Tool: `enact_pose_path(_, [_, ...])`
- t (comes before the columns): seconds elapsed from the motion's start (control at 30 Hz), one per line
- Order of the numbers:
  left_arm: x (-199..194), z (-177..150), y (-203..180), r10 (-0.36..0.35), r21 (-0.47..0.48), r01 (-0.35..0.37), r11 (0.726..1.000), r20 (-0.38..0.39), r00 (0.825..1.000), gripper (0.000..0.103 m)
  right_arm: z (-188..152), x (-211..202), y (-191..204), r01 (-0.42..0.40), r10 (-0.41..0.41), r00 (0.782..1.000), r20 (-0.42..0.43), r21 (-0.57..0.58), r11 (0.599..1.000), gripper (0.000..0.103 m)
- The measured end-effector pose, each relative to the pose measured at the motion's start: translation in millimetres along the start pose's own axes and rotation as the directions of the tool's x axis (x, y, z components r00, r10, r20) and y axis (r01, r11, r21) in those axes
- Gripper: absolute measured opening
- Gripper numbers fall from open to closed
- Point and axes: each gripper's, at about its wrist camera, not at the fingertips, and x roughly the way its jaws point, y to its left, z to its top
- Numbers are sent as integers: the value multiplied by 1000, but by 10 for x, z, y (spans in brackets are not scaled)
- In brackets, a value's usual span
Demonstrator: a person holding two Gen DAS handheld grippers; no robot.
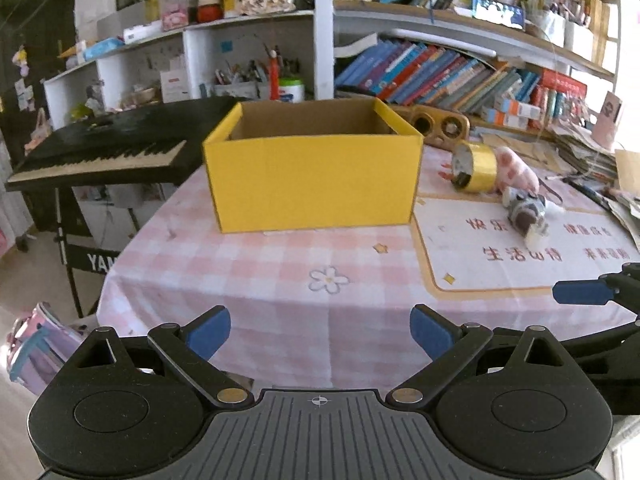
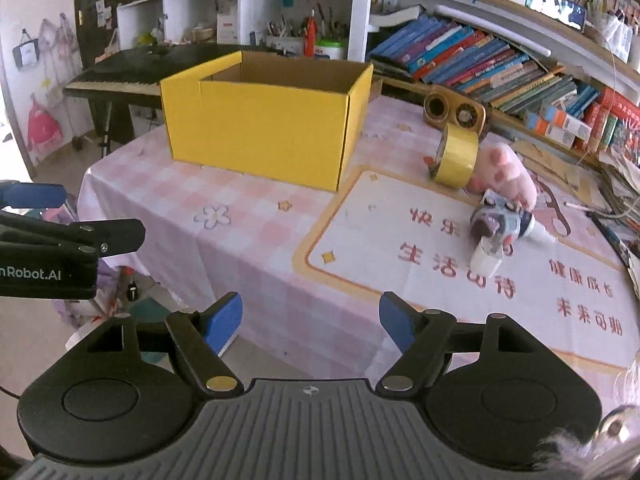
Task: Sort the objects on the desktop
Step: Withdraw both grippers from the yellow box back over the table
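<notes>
Nearest the lenses, both tools hung empty over the near edge of the table [image 2: 248, 248]: the left gripper [image 1: 320, 336] stood with its blue pads spread and nothing between them, and the right gripper [image 2: 311, 322] was likewise released, its jaws apart on bare cloth. Ahead and to the right of the right gripper lay the small patterned toy [image 2: 498, 224], its long axis slanting toward the right gripper, touching a white piece at its near end. Just beyond it sat the pink plush [image 2: 506, 176], and against that the gold tape roll [image 2: 456, 156], tipped on its edge. The yellow box [image 2: 264, 132] stood farther off, ahead and left, open-topped. By my judgement the right hand was plainly the nearer to the cluster
</notes>
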Motion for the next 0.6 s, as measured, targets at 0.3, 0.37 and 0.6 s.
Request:
enact_pose_path(0.3, [59,-38,-203,-62,55,65,996,-45,997,98,-200,-55,-119,40,-38,998,-60,37,999,79])
enact_pose_path(0.37, [84,-49,-255,-81,65,84,994,-57,995,98,-235,-66,-150,58,-54,996,-73,46,997,80])
enact_pose_path(0.6, [187,-33,-452,-140,107,149,983,-84,987,98,-357,-109,-338,127,-116,987,-109,95,987,81])
